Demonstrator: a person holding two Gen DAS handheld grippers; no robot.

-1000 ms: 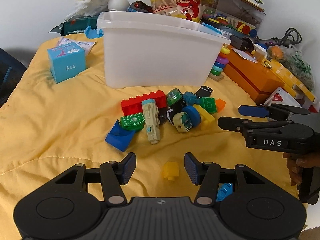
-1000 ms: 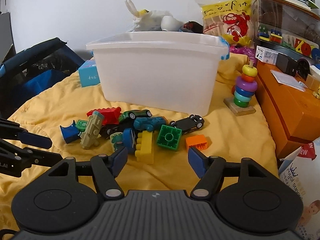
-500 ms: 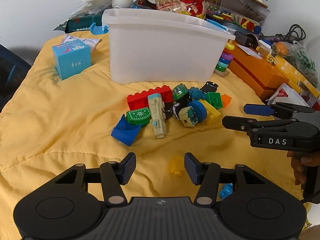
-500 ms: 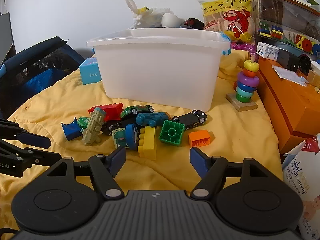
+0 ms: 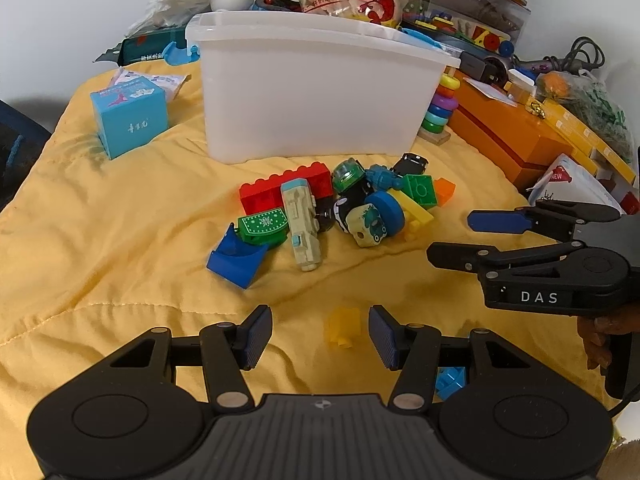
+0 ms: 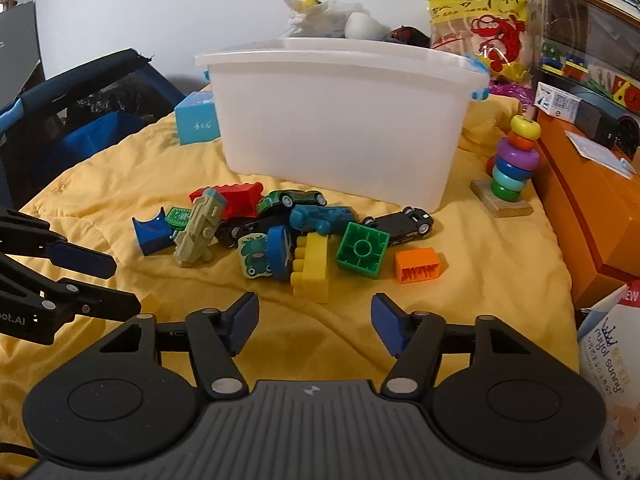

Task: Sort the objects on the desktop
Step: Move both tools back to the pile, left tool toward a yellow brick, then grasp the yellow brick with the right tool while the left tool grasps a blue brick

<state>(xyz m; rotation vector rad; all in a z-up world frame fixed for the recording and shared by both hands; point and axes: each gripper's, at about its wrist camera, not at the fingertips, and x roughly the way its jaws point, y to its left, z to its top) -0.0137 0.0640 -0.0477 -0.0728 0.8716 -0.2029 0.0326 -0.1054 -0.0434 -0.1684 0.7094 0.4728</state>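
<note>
A heap of toys lies on the yellow blanket (image 5: pixel 100 240) in front of a white plastic bin (image 5: pixel 312 92): a red brick (image 5: pixel 276 190), a beige toy train (image 5: pixel 302 228), a blue curved piece (image 5: pixel 236 258), a green brick (image 6: pixel 362 249), an orange brick (image 6: pixel 418 265), toy cars. A small yellow piece (image 5: pixel 343 327) lies between the fingers of my open left gripper (image 5: pixel 318 334), untouched. My right gripper (image 6: pixel 314 320) is open and empty, just short of the yellow brick (image 6: pixel 310 270). It also shows in the left wrist view as the right gripper (image 5: pixel 464 236).
A light blue box (image 5: pixel 128 116) stands left of the bin. A ring stacker (image 6: pixel 512 168) and orange boxes (image 6: pixel 592 208) line the right side. A small blue piece (image 5: pixel 450 382) lies under my left gripper's right finger. Snack bags and clutter sit behind the bin. A dark chair (image 6: pixel 80 120) is at the left.
Both grippers have pulled back and risen a little, so the heap and bin look slightly farther. The small yellow piece has shifted toward the right finger. Both stay open.
</note>
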